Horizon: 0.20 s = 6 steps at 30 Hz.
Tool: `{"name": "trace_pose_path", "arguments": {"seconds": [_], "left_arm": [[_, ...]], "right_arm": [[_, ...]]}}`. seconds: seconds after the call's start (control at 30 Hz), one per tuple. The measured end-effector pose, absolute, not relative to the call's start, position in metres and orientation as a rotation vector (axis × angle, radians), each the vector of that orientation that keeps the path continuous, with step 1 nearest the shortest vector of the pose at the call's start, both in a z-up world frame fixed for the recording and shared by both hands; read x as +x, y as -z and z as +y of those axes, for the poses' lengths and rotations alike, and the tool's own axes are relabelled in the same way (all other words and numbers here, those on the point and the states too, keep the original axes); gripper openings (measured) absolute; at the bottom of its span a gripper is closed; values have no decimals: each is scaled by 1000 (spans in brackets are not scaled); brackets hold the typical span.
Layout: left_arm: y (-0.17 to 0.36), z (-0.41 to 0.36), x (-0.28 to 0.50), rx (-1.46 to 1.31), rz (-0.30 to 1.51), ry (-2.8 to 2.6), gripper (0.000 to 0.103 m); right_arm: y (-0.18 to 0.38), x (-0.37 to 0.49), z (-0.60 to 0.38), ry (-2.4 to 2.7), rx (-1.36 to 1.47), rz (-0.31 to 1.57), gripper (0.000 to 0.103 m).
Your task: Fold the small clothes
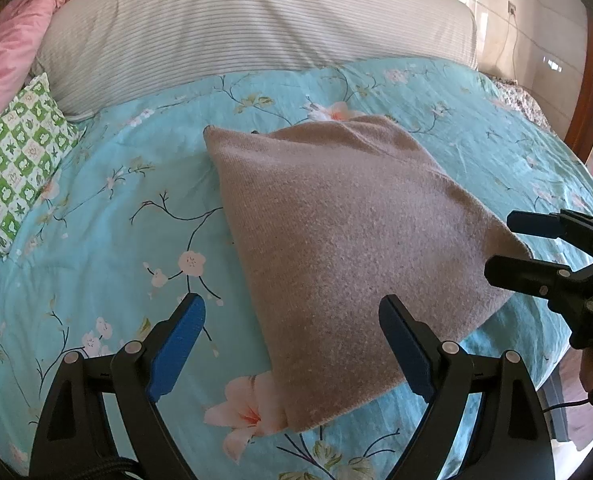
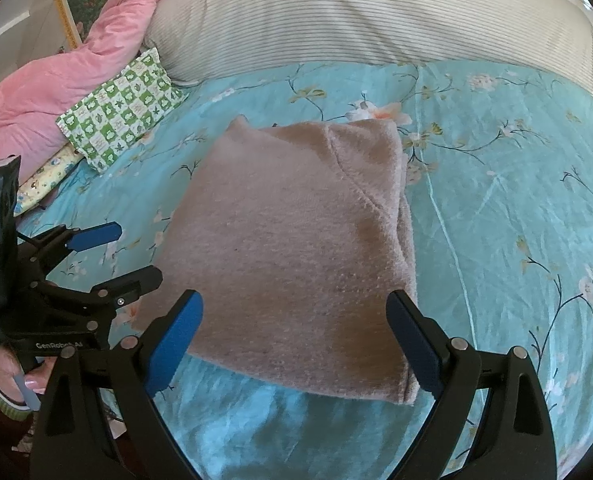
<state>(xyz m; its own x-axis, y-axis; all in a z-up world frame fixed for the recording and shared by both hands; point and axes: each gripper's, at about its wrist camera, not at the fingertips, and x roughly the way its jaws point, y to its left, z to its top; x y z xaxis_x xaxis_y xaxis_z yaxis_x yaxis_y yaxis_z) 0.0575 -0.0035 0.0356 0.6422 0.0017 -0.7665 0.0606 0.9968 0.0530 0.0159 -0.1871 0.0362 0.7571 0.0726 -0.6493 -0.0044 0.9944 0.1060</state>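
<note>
A beige knitted garment point(image 1: 336, 232) lies folded into a flat rectangle on the turquoise floral bedspread point(image 1: 96, 220). It also shows in the right wrist view point(image 2: 296, 248), with a folded-in sleeve edge along its right side. My left gripper point(image 1: 292, 308) is open and empty, just above the garment's near left edge. My right gripper point(image 2: 294, 306) is open and empty over the garment's near edge. In the left wrist view the right gripper point(image 1: 508, 244) sits at the garment's right corner. In the right wrist view the left gripper point(image 2: 136, 250) sits beside the garment's left edge.
A striped white bolster point(image 1: 256, 28) lies across the back of the bed. A green checked pillow point(image 1: 12, 168) and a pink quilt point(image 1: 16, 32) are at the far left. A wooden bed frame point(image 1: 592, 92) stands at the right.
</note>
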Motion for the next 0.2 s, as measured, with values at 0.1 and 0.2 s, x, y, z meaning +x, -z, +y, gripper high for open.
{"name": "trace_pose_path", "arguments": {"seconds": [0.1, 0.2], "left_arm": [[-37, -3, 57, 69, 877, 31, 89], [-36, -3, 57, 72, 879, 26, 89]], "right_arm": [[-37, 15, -187, -40, 102, 709, 93], [-36, 14, -187, -39, 104, 706, 93]]}}
